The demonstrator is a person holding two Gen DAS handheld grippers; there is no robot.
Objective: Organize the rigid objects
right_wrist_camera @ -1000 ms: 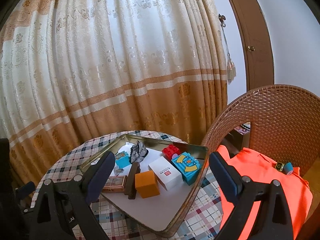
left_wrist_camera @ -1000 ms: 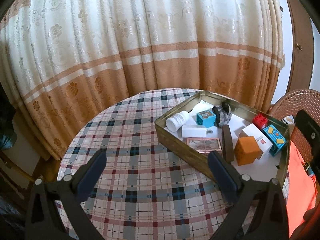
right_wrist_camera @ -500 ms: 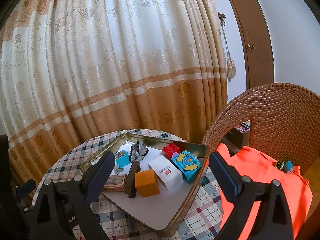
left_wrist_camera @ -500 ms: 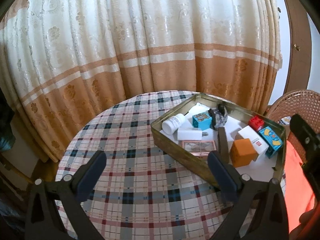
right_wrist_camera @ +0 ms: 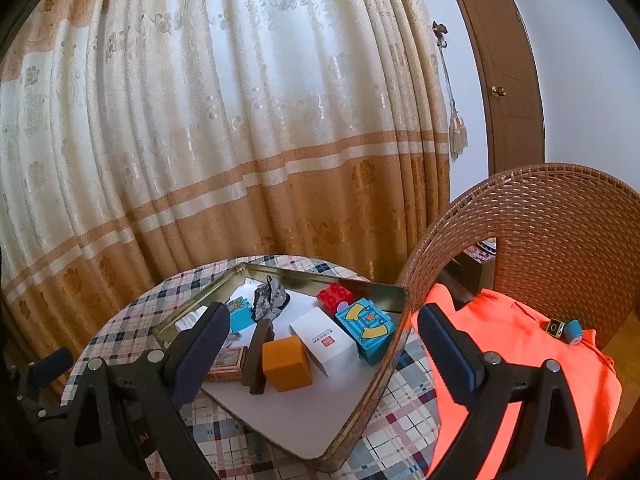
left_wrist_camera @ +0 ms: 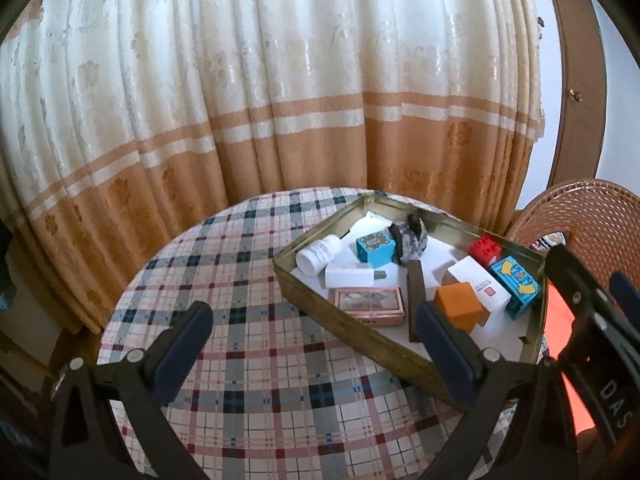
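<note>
Curtains back my plaid table [left_wrist_camera: 260,360], where the tin [left_wrist_camera: 360,332] holds blocks lower right, and I see both grippers' jaws spread wide, gripping nothing.

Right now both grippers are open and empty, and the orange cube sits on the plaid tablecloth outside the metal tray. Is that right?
Not quite. The left gripper and right gripper are open and empty, but the orange cube sits inside the metal tray, beside the white box. The right wrist view shows it.
</note>
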